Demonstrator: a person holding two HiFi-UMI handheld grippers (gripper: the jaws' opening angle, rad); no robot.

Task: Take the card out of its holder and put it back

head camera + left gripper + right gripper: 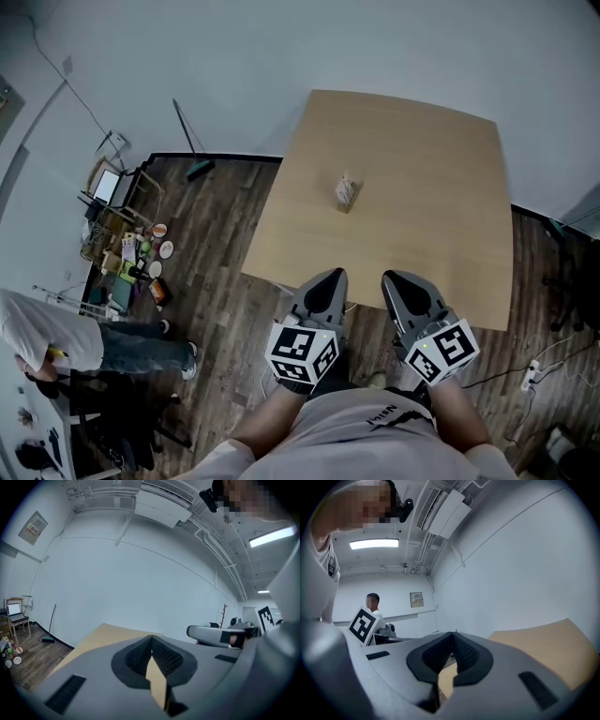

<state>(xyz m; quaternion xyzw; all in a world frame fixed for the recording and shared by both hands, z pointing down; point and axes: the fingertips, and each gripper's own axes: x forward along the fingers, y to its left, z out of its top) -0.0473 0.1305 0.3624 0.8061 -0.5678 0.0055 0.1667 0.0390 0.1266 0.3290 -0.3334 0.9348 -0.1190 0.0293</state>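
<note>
A small card holder with a card (345, 191) stands upright near the middle of the light wooden table (441, 169). Both grippers hang side by side at the table's near edge, well short of the holder. My left gripper (332, 276) has its jaws pressed together with nothing between them, its tips (151, 637) meeting over the tabletop (101, 637). My right gripper (390, 277) is likewise shut and empty, its tips (453, 633) closed with the table (543, 641) to their right. The holder shows in neither gripper view.
Dark wood floor surrounds the table. At the left are a cluttered shelf (131, 258), a laptop on a chair (108, 186) and a broom (192, 155) by the wall. A person (56, 337) stands at lower left. A power strip (532, 373) lies at lower right.
</note>
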